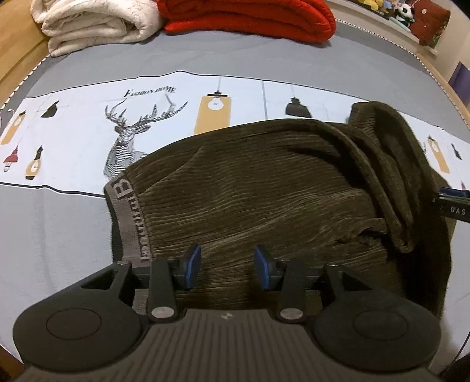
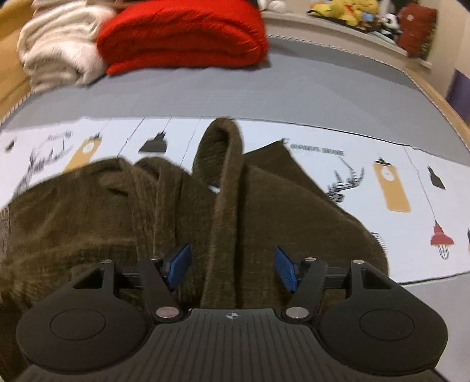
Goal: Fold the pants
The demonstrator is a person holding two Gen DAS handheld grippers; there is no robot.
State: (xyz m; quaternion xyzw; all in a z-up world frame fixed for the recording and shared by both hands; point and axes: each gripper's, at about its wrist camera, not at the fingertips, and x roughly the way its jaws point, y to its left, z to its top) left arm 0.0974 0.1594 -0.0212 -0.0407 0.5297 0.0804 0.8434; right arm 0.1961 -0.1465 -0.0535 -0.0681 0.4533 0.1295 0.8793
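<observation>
Dark olive corduroy pants (image 1: pixel 264 188) lie on the bed, with a grey lettered waistband (image 1: pixel 129 217) at the left. The legs are bunched in raised folds at the right (image 1: pixel 390 164). My left gripper (image 1: pixel 227 266) is open and empty, low over the pants near the waistband. My right gripper (image 2: pixel 232 266) is open, its blue pads (image 2: pixel 179 261) on either side of a raised ridge of the pants (image 2: pixel 226 205). Its tip also shows at the right edge of the left wrist view (image 1: pixel 453 202).
The bed has a grey sheet (image 1: pixel 44 244) with a white printed band of deer and lamps (image 1: pixel 132 126). A folded white blanket (image 1: pixel 94 23) and a red quilt (image 1: pixel 249 17) lie at the far side. Soft toys (image 2: pixel 346 11) sit on a shelf beyond.
</observation>
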